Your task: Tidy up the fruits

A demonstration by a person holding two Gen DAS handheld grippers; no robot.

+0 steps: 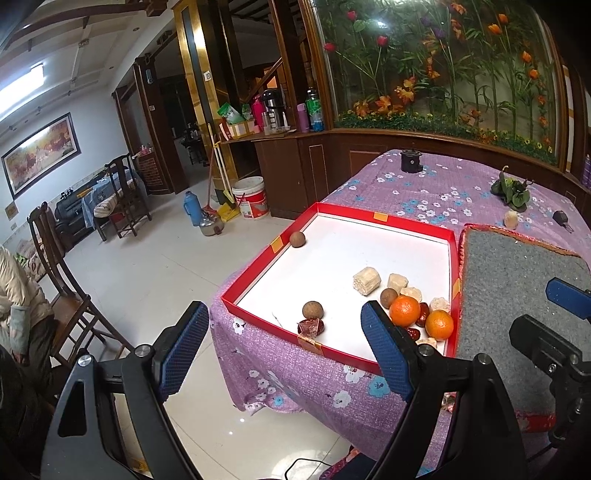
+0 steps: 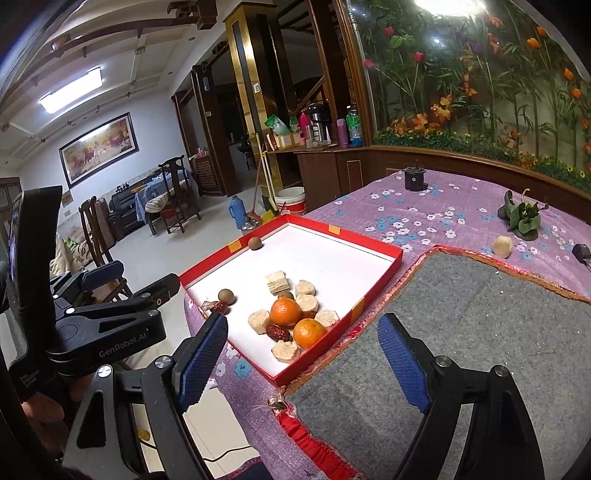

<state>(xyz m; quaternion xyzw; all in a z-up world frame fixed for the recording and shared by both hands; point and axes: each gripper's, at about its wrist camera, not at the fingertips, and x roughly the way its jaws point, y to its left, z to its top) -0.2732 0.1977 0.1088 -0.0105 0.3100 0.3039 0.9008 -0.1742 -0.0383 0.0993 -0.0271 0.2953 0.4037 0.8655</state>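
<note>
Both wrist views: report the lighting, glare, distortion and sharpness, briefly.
Left wrist view: strong fisheye bending with dark corners; ceiling lamp blown out; red tray and oranges evenly lit and sharp; open left gripper looms large. Right wrist view: same curvature; hard glare on the glass flower panel; grey mat clear; open right gripper crisp, room beyond softer.
</note>
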